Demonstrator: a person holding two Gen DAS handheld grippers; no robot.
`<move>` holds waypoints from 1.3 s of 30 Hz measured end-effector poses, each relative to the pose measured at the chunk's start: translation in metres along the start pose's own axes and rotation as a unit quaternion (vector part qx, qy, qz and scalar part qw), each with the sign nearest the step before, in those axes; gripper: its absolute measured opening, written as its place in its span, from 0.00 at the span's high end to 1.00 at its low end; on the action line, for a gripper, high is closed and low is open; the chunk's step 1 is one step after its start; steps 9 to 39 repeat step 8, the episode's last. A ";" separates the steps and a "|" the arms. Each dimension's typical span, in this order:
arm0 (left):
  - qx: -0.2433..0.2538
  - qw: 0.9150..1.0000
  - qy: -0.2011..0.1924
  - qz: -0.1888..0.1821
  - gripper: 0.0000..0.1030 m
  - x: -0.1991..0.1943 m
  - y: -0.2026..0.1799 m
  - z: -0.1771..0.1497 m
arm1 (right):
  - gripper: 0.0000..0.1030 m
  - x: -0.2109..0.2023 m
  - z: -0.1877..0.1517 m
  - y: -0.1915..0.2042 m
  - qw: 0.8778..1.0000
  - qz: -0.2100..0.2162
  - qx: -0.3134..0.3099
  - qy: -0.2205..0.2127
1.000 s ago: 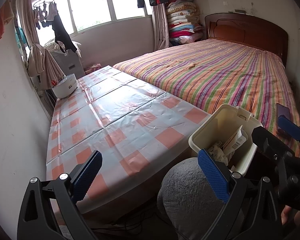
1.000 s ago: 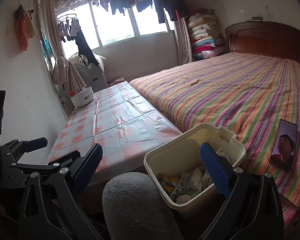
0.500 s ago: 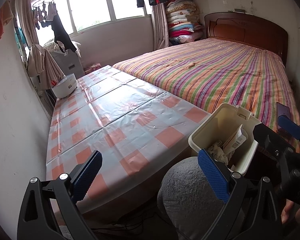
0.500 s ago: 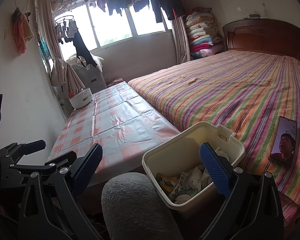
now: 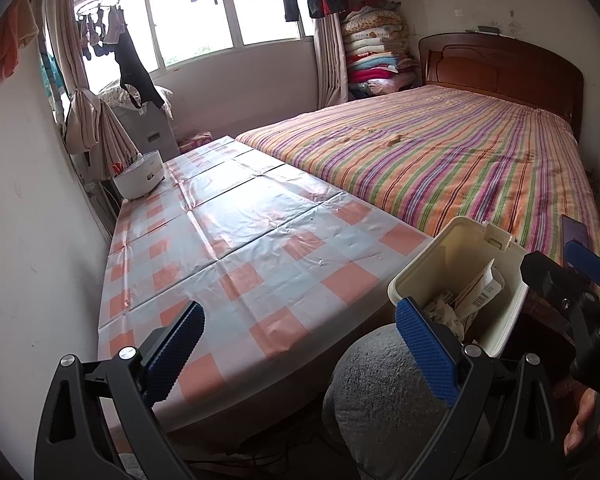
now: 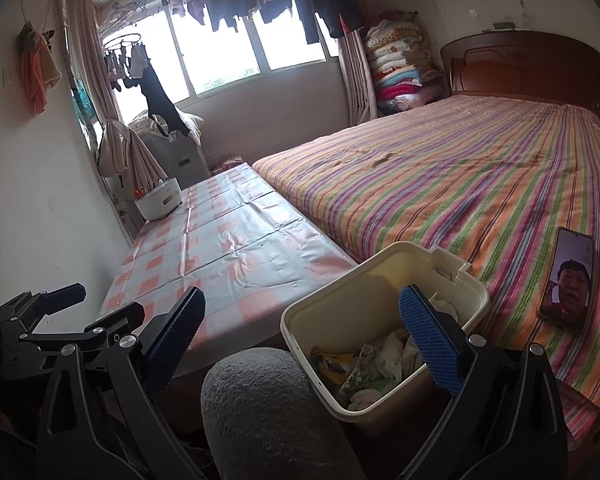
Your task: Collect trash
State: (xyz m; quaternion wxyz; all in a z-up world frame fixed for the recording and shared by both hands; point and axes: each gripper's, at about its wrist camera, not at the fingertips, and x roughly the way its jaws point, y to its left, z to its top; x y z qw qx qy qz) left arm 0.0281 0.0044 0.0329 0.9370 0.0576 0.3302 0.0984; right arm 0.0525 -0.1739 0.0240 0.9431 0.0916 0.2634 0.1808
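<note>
Bin [image 6: 380, 280]: cream, open-topped, standing on the floor at the near corner of the bed [image 6: 460, 184], beside the checkered table [image 6: 236, 248]; landmark for all else.
Trash [image 6: 364, 364]: wrappers and crumpled paper heaped in the bottom of the bin; a barcoded carton leaning against the inner wall in the left view.
Left gripper [image 5: 300, 344]: hovering left of the bin, above the table's near edge; jaws spread wide, nothing between them.
Right gripper [image 6: 304, 340]: poised over the bin's near rim; jaws equally wide apart, holding nothing.
Phone [image 6: 566, 282]: lying on the bed right of the bin, screen lit.
Knee [image 6: 260, 408]: grey-clad, just in front of the bin.
Loose trash outside the bin: none visible on table or bed.
Risk, tipping: likely if a finger catches the rim on the way past; light bin, contents spilled.
Risk, wrong pick: possible grab at the phone, mistaken for litter.
Risk, collision: both grippers close together near the bin; crossing paths could knock them.
</note>
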 end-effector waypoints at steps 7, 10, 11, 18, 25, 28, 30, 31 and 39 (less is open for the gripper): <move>-0.005 1.000 0.009 -0.011 0.09 0.005 0.005 0.000 | 0.07 0.006 0.003 -0.002 1.000 -0.001 0.009 0.002; -0.007 1.000 0.009 -0.010 0.09 0.006 0.006 0.001 | 0.07 0.007 0.003 -0.001 1.000 -0.001 0.009 0.002; -0.007 1.000 0.009 -0.010 0.09 0.006 0.006 0.001 | 0.07 0.007 0.003 -0.001 1.000 -0.001 0.009 0.002; -0.007 1.000 0.009 -0.010 0.09 0.006 0.006 0.001 | 0.07 0.007 0.003 -0.001 1.000 -0.001 0.009 0.002; -0.007 1.000 0.009 -0.010 0.09 0.006 0.006 0.001 | 0.07 0.007 0.003 -0.001 1.000 -0.001 0.009 0.002; -0.007 1.000 0.009 -0.010 0.09 0.006 0.006 0.001 | 0.07 0.007 0.003 -0.001 1.000 -0.001 0.009 0.002; -0.007 1.000 0.009 -0.010 0.09 0.006 0.006 0.001 | 0.07 0.007 0.003 -0.001 1.000 -0.001 0.009 0.002; -0.007 1.000 0.009 -0.010 0.09 0.006 0.006 0.001 | 0.07 0.007 0.003 -0.001 1.000 -0.001 0.009 0.002; -0.007 1.000 0.009 -0.010 0.09 0.006 0.006 0.001 | 0.07 0.007 0.003 -0.001 1.000 -0.001 0.009 0.002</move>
